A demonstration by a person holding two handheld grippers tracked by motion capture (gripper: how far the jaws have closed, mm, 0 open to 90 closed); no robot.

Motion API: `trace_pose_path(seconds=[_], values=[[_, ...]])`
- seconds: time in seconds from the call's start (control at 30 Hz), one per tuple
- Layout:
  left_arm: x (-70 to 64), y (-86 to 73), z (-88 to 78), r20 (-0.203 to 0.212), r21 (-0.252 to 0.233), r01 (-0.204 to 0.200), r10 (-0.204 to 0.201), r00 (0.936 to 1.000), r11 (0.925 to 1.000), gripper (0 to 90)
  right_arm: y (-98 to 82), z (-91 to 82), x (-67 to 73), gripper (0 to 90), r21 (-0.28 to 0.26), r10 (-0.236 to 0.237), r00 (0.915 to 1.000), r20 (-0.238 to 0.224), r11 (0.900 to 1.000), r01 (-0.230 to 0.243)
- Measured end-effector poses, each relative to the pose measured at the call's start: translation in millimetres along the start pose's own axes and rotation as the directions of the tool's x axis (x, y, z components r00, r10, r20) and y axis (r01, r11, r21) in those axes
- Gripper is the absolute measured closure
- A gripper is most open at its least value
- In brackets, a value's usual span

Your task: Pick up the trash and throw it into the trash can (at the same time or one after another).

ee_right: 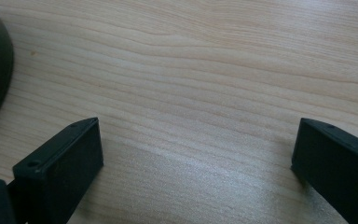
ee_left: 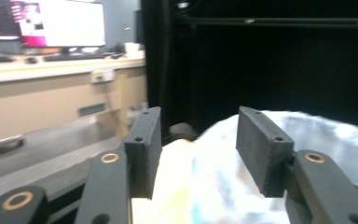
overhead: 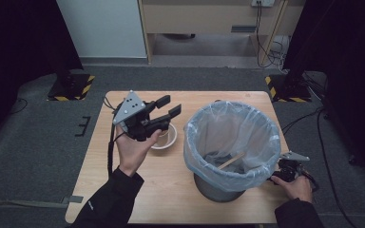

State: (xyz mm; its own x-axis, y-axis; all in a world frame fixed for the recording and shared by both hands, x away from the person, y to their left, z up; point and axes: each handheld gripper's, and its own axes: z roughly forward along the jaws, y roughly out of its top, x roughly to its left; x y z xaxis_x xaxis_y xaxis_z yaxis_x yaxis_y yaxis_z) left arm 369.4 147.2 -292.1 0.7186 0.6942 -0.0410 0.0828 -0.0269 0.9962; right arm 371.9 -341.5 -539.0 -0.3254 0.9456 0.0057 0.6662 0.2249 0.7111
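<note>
L tool open — bin alongside

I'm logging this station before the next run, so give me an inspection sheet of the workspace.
Surface: wooden table, bare around the items.
Job's things: bin lined with a clear bag, a wooden stick inside; white cup to its left.
Clutter: nothing seen.
Grippers: left gripper raised above the cup, jaws apart, nothing between them; right gripper low over the table beside the bin, jaws wide, nothing between them.
Cables: one trails from the left gripper; more lie on the floor at the far right.
Surroundings: grey carpet, black curtains, striped stand bases.
</note>
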Motion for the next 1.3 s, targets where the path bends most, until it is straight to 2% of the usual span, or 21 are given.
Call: trace_pose_path(seconds=[0.07,0.17,0.23,0.27,0.33,0.47,0.5,0.53,0.6,0.73,0.9,0.93,0.97,1.0,1.13,1.17,1.2,1.23,1.27,1.3], values=[[12.9,-5.8,-1.5,-0.048,0.019,0.006,-0.005,0.9988,0.9998,47.8,0.0,-0.1,0.0,2.0,0.002,0.0,1.0,-0.001,1.0,0.0],[26.3,-15.0,-2.3,-0.088,0.041,0.024,-0.02,0.9959,0.9989,46.4,0.0,0.1,0.0,2.0,-0.001,0.0,1.0,0.0,1.0,0.0],[34.1,-23.2,-1.1,-0.117,0.064,0.032,-0.024,0.9929,0.9974,45.2,0.0,-0.2,-0.1,2.0,0.002,0.0,1.0,-0.001,1.0,0.0],[41.1,-32.5,1.6,-0.147,0.09,0.033,-0.019,0.9889,0.9954,43.1,0.0,0.0,0.0,2.0,0.0,0.0,1.0,0.0,1.0,0.0],[44.5,-37.6,3.6,-0.162,0.101,0.036,-0.02,0.9866,0.9942,42.2,0.0,0.0,0.0,2.0,0.0,0.0,1.0,0.0,1.0,0.0],[60.0,-57.9,10.6,-0.211,0.154,0.058,-0.025,0.9773,0.9863,40.4,0.0,-0.2,0.0,2.0,0.002,0.0,1.0,-0.001,1.0,0.0],[63.8,-63.1,12.4,-0.218,0.162,0.074,-0.037,0.9753,0.984,40.4,0.0,-0.2,0.0,2.0,0.002,0.0,1.0,-0.001,1.0,0.0],[70.3,-73.1,15.5,-0.236,0.174,0.096,-0.053,0.9704,0.9801,39.7,0.0,0.0,0.0,2.0,0.0,0.0,1.0,0.0,1.0,0.0],[73.3,-77.9,17.0,-0.244,0.185,0.102,-0.055,0.9682,0.9774,39.1,0.1,-0.2,-0.1,2.0,0.002,0.0,1.0,-0.001,1.0,0.0],[83.9,-96.2,22.7,-0.275,0.218,0.134,-0.071,0.9588,0.9666,38.3,0.0,-0.1,-0.1,2.0,0.002,0.0,1.0,-0.001,1.0,0.0],[95.2,-118.6,29.8,-0.306,0.271,0.16,-0.073,0.9493,0.9492,38.3,0.0,-0.2,-0.1,2.0,0.002,0.0,1.0,-0.001,1.0,0.0],[98.9,-127.0,32.8,-0.313,0.288,0.175,-0.081,0.9465,0.9414,38.5,0.1,-0.2,0.0,2.0,0.002,0.0,1.0,-0.001,1.0,0.0],[98.9,-127.0,32.8,-0.313,0.288,0.175,-0.081,0.9465,0.9414,38.7,0.1,-0.2,0.0,2.0,0.002,0.0,1.0,-0.001,1.0,0.0],[100.7,-131.0,34.6,-0.316,0.298,0.181,-0.082,0.9453,0.9372,39.3,0.0,0.0,0.0,2.0,0.0,0.0,1.0,0.0,1.0,0.0],[107.6,-146.6,40.9,-0.326,0.337,0.211,-0.097,0.9403,0.9177,41.9,0.0,0.0,0.0,2.0,0.0,0.001,1.0,0.0,1.0,-0.001],[109.6,-152.3,43.3,-0.328,0.354,0.221,-0.101,0.9392,0.9086,43.5,0.1,-0.2,-0.1,2.0,0.002,0.0,1.0,-0.001,1.0,0.0],[109.6,-152.3,43.3,-0.328,0.354,0.221,-0.101,0.9392,0.9086,44.1,0.0,0.1,0.0,2.0,-0.001,0.0,1.0,0.0,1.0,0.0],[111.9,-158.6,45.7,-0.333,0.374,0.228,-0.1,0.9377,0.8991,44.9,0.0,0.1,0.0,2.0,-0.001,0.0,1.0,0.0,1.0,0.0],[111.9,-158.6,45.7,-0.333,0.374,0.228,-0.1,0.9377,0.8991,45.7,0.0,0.1,0.0,2.0,-0.001,0.0,1.0,0.0,1.0,0.0],[113.1,-161.7,46.8,-0.336,0.385,0.233,-0.099,0.9365,0.8928,45.7,0.0,0.1,0.0,2.0,-0.001,0.0,1.0,0.0,1.0,0.0]])
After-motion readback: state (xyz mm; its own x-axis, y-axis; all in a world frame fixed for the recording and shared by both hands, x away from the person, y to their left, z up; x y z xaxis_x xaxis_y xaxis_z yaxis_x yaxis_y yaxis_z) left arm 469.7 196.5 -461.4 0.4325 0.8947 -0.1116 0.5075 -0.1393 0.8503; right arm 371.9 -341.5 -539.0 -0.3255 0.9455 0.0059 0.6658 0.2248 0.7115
